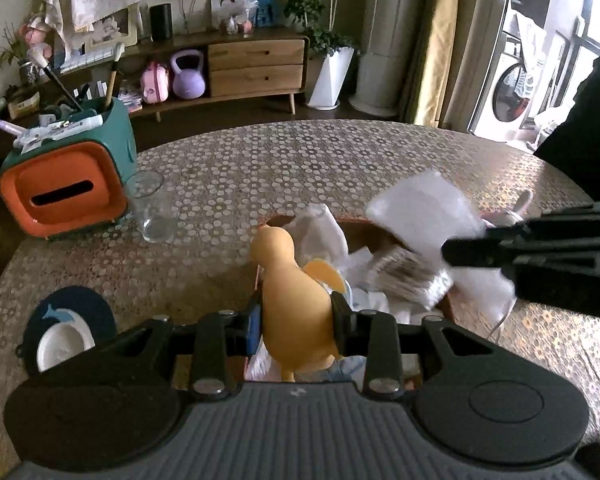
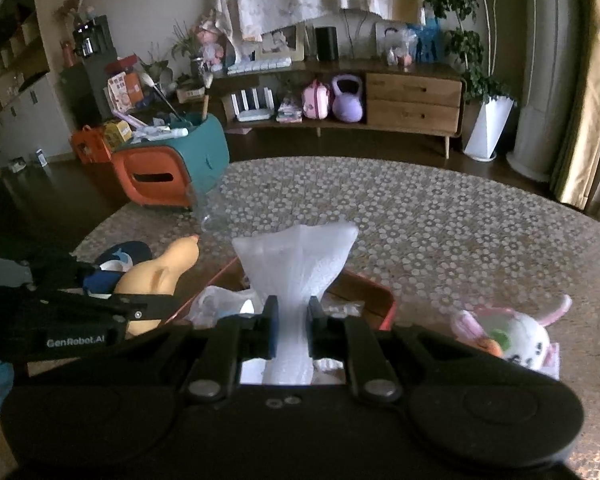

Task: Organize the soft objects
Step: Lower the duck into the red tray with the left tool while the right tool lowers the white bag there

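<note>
My left gripper (image 1: 296, 316) is shut on a yellow soft duck (image 1: 290, 280) and holds it over an orange-rimmed box (image 1: 360, 226) filled with white soft items. The duck also shows in the right wrist view (image 2: 156, 276). My right gripper (image 2: 292, 326) is shut on a white soft foam wrap (image 2: 300, 264) and holds it above the same box (image 2: 374, 292). In the left wrist view the right gripper (image 1: 450, 254) comes in from the right with the white wrap (image 1: 420, 210). A white and pink plush rabbit (image 2: 520, 332) lies on the table to the right of the box.
A teal and orange tissue box organiser (image 1: 64, 184) with brushes stands at the table's far left, with a clear glass (image 1: 150, 208) beside it. A dark blue dolphin coaster (image 1: 66, 326) lies near left. The patterned round table (image 1: 300, 160) extends beyond the box.
</note>
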`<control>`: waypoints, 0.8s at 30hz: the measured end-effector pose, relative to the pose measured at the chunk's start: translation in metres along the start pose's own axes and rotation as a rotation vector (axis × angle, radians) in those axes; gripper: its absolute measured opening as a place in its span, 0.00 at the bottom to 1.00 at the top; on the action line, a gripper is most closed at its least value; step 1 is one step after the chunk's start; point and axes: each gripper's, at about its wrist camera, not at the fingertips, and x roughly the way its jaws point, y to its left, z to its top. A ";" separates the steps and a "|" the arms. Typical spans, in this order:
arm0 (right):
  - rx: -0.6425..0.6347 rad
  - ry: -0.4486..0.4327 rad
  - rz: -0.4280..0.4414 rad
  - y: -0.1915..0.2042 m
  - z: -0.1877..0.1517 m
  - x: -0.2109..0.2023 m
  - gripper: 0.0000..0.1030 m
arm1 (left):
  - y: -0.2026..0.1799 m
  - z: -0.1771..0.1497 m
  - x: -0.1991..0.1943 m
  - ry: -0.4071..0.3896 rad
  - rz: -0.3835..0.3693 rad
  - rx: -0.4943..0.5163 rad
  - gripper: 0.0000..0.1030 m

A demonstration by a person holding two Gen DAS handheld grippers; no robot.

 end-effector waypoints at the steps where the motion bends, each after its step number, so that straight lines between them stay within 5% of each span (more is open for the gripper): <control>1: 0.000 0.006 -0.002 0.000 0.001 0.006 0.12 | 0.001 0.002 0.004 -0.003 0.000 0.002 0.33; 24: -0.036 0.118 0.031 0.017 -0.039 0.056 0.12 | -0.008 0.023 0.090 0.051 -0.040 0.032 0.33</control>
